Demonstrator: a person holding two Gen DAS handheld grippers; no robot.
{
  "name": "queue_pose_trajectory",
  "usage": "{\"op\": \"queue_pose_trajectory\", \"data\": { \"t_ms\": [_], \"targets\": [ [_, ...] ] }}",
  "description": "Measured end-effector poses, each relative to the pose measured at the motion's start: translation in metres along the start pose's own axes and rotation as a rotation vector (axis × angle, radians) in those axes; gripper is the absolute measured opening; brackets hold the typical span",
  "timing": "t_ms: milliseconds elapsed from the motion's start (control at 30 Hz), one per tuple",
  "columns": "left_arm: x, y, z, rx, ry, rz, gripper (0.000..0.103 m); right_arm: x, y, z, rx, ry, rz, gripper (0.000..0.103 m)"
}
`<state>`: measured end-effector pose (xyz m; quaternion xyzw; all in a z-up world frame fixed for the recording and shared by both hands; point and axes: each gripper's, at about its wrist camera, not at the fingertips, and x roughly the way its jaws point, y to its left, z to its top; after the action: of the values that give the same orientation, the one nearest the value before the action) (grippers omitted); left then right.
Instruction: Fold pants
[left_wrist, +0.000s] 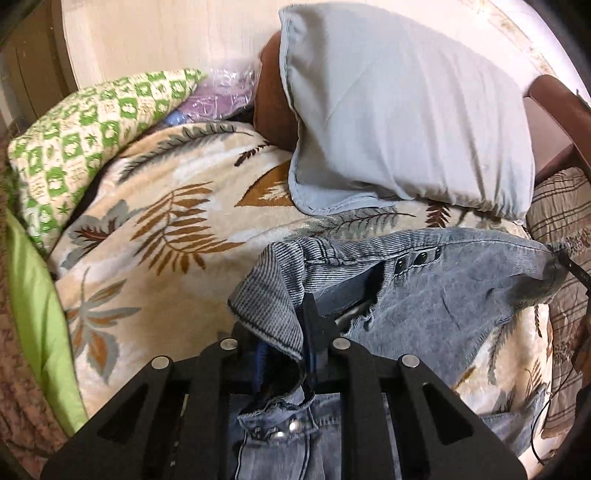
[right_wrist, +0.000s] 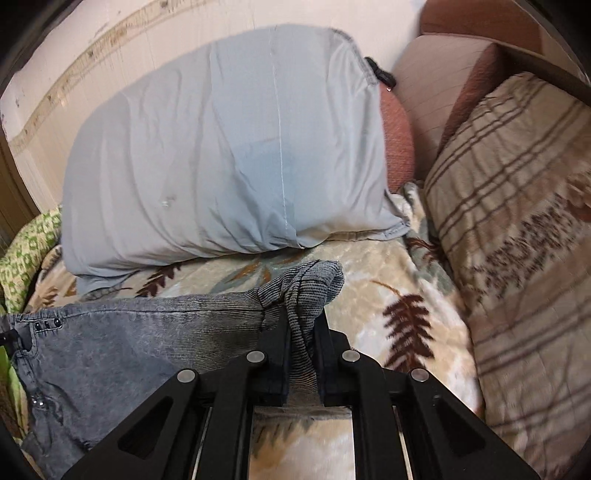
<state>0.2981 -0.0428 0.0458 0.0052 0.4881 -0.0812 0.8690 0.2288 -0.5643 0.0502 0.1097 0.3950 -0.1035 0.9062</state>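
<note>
Grey-blue washed denim pants (left_wrist: 443, 291) hang stretched between my two grippers above a leaf-patterned blanket (left_wrist: 177, 221). My left gripper (left_wrist: 308, 325) is shut on the ribbed waistband at one corner; a fold of the band drapes over its fingers. In the right wrist view my right gripper (right_wrist: 303, 332) is shut on the opposite ribbed corner of the pants (right_wrist: 122, 343), which bunches up between its pads. The right gripper's tip (left_wrist: 570, 264) shows at the far right of the left wrist view, pinching the cloth. A row of small dark snaps (left_wrist: 417, 260) runs along the waist.
A large pale blue pillow (right_wrist: 229, 147) leans on the wall behind the pants. A green-and-white patterned cushion (left_wrist: 85, 144) and green cloth (left_wrist: 33, 306) lie at the left. A striped beige quilt (right_wrist: 517, 236) and a brown sofa arm (right_wrist: 454, 74) stand at the right.
</note>
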Motion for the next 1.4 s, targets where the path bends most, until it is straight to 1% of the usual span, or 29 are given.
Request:
{"op": "queue_pose_trajectory", "data": {
  "t_ms": [133, 333, 733, 867, 1000, 1200, 1300, 1400],
  "targets": [
    [-0.024, 0.01, -0.015, -0.012, -0.02, -0.002, 0.014, -0.036, -0.007, -0.02, 0.03, -0.027, 0.005, 0.01],
    [-0.053, 0.023, -0.043, -0.037, -0.052, 0.0, 0.013, -0.074, -0.02, -0.058, 0.069, -0.038, 0.015, 0.01],
    [-0.094, 0.028, -0.107, -0.092, -0.114, -0.015, 0.012, -0.137, -0.025, -0.138, 0.1, -0.066, 0.042, 0.01],
    [-0.104, 0.036, -0.131, -0.123, -0.119, -0.025, 0.012, -0.154, -0.026, -0.167, 0.117, -0.07, 0.061, 0.01],
    [-0.107, 0.044, -0.156, -0.151, -0.109, -0.038, 0.012, -0.168, -0.024, -0.194, 0.116, -0.075, 0.066, 0.01],
    [-0.105, 0.055, -0.196, -0.178, -0.08, -0.055, 0.012, -0.192, -0.027, -0.247, 0.151, -0.082, 0.086, 0.01],
    [-0.096, 0.062, -0.215, -0.187, -0.04, -0.058, 0.012, -0.197, -0.029, -0.272, 0.161, -0.071, 0.077, 0.01],
    [-0.081, 0.066, -0.232, -0.178, 0.016, -0.048, 0.013, -0.196, -0.035, -0.299, 0.199, -0.044, 0.07, 0.011]
  ]
}}
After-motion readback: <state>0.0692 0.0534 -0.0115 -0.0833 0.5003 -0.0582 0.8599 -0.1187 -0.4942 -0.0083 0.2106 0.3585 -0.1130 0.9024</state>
